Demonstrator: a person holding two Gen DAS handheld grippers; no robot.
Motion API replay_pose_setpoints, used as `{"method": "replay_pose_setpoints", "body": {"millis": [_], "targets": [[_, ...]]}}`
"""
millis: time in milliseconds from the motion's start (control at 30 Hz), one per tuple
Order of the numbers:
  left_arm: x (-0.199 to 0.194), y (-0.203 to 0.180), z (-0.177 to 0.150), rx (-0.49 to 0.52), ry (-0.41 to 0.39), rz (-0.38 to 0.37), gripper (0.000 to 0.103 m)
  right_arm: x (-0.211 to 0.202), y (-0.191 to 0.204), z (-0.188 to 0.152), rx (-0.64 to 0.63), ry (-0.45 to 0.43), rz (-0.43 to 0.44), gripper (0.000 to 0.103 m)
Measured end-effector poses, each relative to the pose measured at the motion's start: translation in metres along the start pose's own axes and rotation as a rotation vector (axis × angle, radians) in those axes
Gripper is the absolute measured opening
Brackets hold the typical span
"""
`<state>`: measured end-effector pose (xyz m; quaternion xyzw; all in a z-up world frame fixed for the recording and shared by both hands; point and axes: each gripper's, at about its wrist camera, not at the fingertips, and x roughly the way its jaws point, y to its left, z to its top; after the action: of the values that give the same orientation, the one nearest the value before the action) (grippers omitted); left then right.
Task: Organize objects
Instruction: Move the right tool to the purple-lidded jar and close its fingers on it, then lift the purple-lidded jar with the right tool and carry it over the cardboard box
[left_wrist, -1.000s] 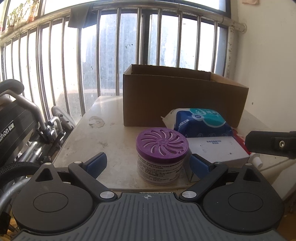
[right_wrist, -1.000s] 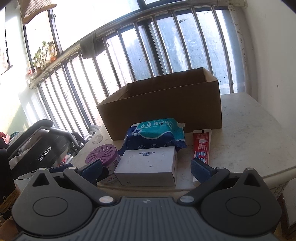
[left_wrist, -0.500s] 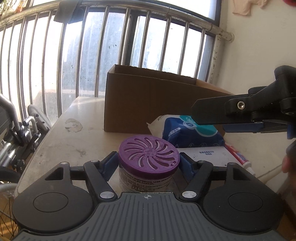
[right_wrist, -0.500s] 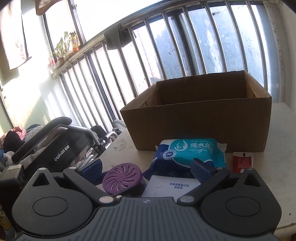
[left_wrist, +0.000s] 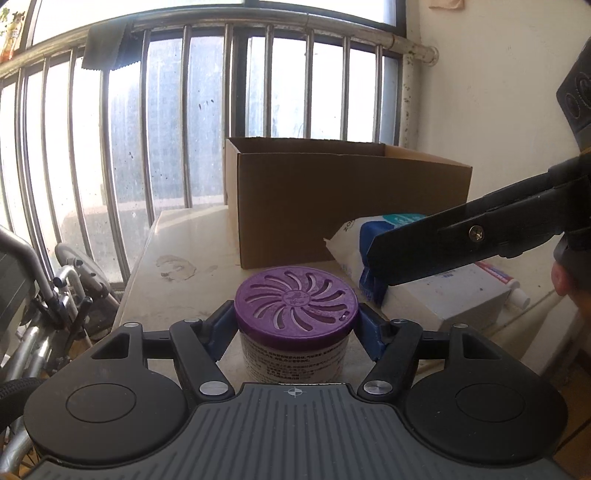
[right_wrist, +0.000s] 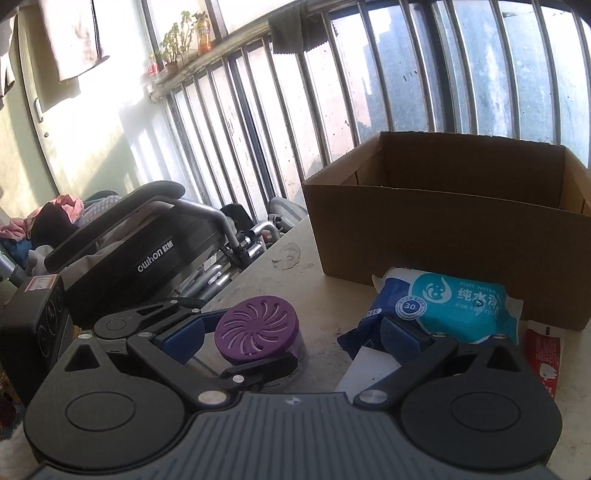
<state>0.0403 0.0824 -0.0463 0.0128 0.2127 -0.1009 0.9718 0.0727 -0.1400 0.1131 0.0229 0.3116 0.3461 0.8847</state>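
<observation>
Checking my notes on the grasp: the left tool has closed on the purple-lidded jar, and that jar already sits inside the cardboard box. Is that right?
Not quite. The left tool has closed on the purple-lidded jar, but the jar stands on the table in front of the cardboard box, not inside it. The left wrist view shows this, and the right wrist view shows it too.
</observation>
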Motion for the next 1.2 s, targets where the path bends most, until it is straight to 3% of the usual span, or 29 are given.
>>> {"method": "replay_pose_setpoints", "body": {"millis": [233, 400, 600, 733, 967, 1200], "targets": [[-0.001, 0.014, -0.015, -0.080, -0.014, -0.026, 0.075, 0.031, 0.024, 0.002, -0.120, 0.068, 0.035, 0.101], [-0.002, 0.017, -0.017, -0.078, -0.050, -0.051, 0.080, 0.054, 0.034, 0.006, -0.188, 0.133, 0.058, 0.099], [0.004, 0.018, -0.018, -0.046, -0.061, -0.067, 0.079, 0.080, 0.031, 0.004, -0.179, 0.220, 0.086, 0.075], [0.008, 0.021, -0.020, -0.049, -0.072, -0.092, 0.067, 0.079, 0.027, 0.001, -0.174, 0.211, 0.125, 0.073], [0.003, 0.014, -0.018, -0.021, -0.111, -0.079, 0.066, 0.073, 0.024, 0.003, -0.148, 0.184, 0.137, 0.073], [-0.014, 0.005, 0.005, 0.018, -0.158, -0.064, 0.066, 0.054, 0.020, 0.019, -0.103, 0.137, 0.176, 0.073]]}}
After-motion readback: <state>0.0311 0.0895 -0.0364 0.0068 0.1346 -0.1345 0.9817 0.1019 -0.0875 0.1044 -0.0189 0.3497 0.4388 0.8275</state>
